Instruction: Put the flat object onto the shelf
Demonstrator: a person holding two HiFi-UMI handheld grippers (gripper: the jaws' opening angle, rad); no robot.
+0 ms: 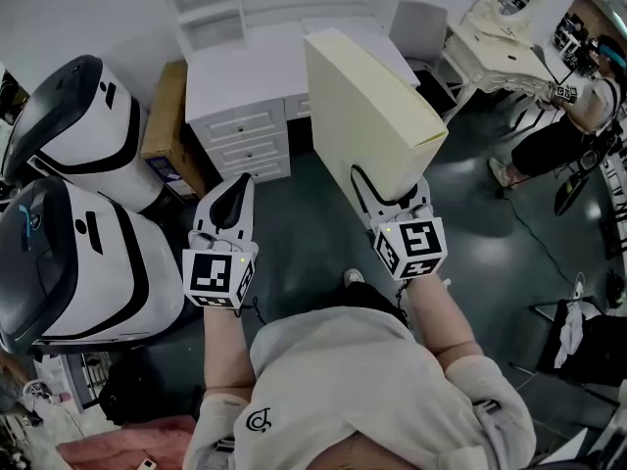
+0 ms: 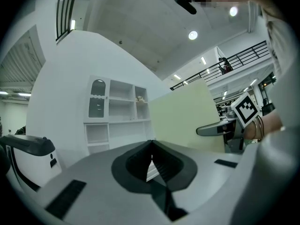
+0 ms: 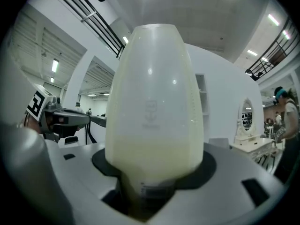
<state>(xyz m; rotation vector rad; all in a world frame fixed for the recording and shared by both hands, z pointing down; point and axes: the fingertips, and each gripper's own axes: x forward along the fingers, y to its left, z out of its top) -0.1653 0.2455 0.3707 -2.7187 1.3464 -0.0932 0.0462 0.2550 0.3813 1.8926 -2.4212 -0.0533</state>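
Note:
The flat object (image 1: 367, 106) is a pale yellow, board-like box. It stands tilted upward in my right gripper (image 1: 389, 201), which is shut on its lower end. In the right gripper view the flat object (image 3: 154, 102) fills the middle, wedged between that right gripper's (image 3: 149, 184) jaws. My left gripper (image 1: 235, 192) is held beside it on the left, shut and empty; its jaws meet at the tip in the left gripper (image 2: 151, 149) view. A white shelf unit (image 1: 206, 3) stands on a white desk (image 1: 250, 62) ahead. The shelf unit (image 2: 117, 109) has open compartments.
Two large white-and-black machines (image 1: 78, 125) (image 1: 73, 262) stand at the left, with a cardboard box (image 1: 165, 116) behind them. A white chair (image 1: 418, 27) and a vanity table with a mirror (image 1: 500, 47) are at the right. A person (image 1: 578, 116) stands far right.

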